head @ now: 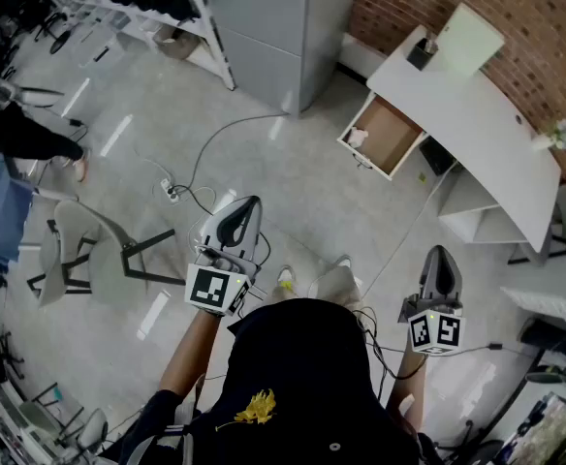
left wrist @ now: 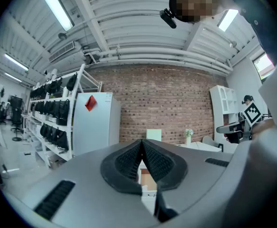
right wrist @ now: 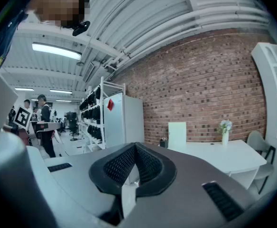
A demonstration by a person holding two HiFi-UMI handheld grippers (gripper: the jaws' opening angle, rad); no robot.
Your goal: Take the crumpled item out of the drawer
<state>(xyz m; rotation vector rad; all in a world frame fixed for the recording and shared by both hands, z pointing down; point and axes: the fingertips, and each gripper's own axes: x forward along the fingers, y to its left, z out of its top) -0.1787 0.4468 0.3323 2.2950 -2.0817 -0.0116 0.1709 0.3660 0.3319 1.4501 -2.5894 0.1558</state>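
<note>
The left claw (head: 243, 211) is pressed together on nothing, well apart from the furniture. The crumpled item (head: 358, 139) lies untouched at the near end of the open drawer (head: 396, 134). The right claw (head: 440, 260) is likewise together and empty, short of the white counter (head: 477, 114). Nothing is done yet: approach, grasp and lift-out are all left.

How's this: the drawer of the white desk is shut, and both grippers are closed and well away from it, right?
No, the drawer is open: the head view shows it pulled out from the white desk with the crumpled item inside. Both the left gripper and right gripper are indeed closed and well away from it.
</note>
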